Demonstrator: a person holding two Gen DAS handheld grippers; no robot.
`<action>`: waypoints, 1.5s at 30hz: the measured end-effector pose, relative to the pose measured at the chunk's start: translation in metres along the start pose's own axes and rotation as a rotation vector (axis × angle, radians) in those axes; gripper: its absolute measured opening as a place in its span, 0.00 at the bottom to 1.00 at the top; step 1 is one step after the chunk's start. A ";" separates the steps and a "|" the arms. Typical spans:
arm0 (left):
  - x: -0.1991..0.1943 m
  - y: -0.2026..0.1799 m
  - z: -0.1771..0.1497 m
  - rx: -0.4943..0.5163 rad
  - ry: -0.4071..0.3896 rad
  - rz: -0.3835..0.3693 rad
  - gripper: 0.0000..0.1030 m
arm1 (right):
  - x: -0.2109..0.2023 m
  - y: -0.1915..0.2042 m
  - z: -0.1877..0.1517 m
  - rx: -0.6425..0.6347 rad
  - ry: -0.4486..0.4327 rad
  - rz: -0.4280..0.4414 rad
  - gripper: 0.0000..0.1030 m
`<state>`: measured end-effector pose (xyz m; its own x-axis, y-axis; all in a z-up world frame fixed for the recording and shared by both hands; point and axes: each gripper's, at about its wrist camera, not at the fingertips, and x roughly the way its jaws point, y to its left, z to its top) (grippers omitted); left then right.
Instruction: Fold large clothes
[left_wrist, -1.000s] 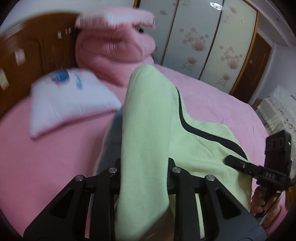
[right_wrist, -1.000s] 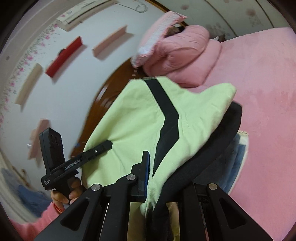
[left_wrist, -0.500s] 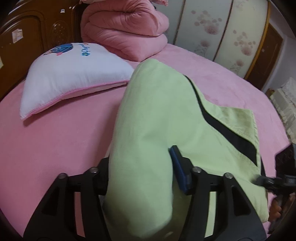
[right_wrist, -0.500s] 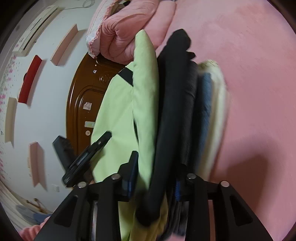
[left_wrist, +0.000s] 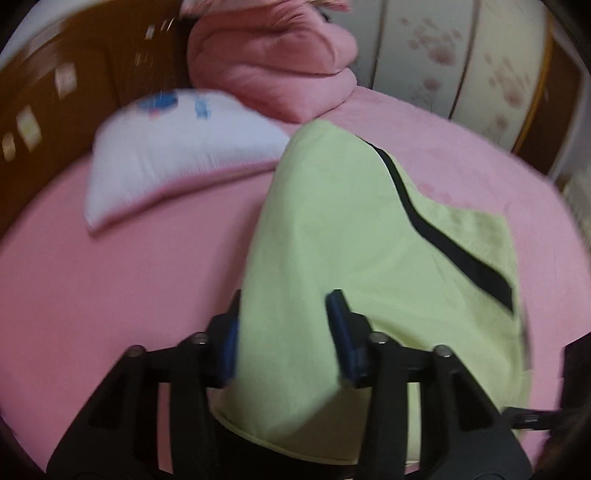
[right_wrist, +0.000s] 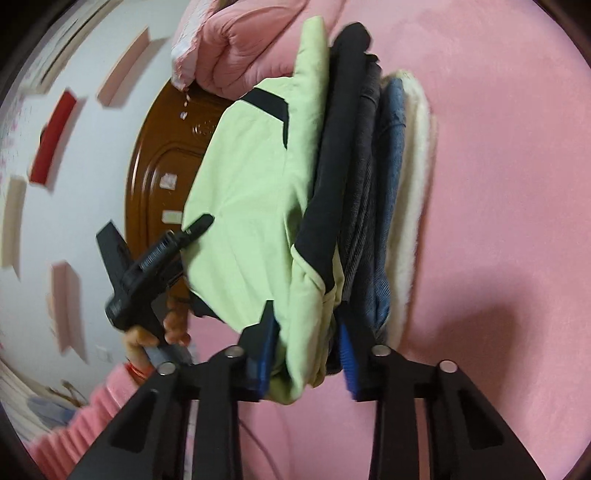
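While your left tool and right tool have just narrowed onto the green garment, any slack drops it crooked on the pile, undoing your fold.

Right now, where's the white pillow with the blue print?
In the left wrist view the white pillow lies upper left on the pink bed, between the wooden headboard and the green garment, just below the folded pink quilt.

Green garment: matt woven cloth. Bedspread: looking fleecy, matt. Headboard: glossy wood. Gripper frame: showing matt black plastic.
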<state>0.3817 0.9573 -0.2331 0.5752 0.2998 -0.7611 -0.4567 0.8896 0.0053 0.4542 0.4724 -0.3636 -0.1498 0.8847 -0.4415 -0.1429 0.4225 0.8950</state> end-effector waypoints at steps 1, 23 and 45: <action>0.001 -0.001 0.000 0.049 -0.008 0.015 0.36 | -0.002 0.007 -0.009 0.032 0.011 0.048 0.15; -0.115 -0.088 -0.209 -0.494 -0.091 0.399 0.79 | -0.050 0.000 -0.090 -0.350 -0.205 -0.649 0.88; -0.289 -0.483 -0.515 -0.050 0.541 0.136 0.77 | -0.358 -0.137 -0.341 -0.135 -0.193 -1.043 0.99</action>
<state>0.0866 0.2634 -0.3495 0.0847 0.1793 -0.9801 -0.5420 0.8337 0.1057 0.1937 0.0300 -0.3496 0.2650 0.1202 -0.9567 -0.2200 0.9736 0.0614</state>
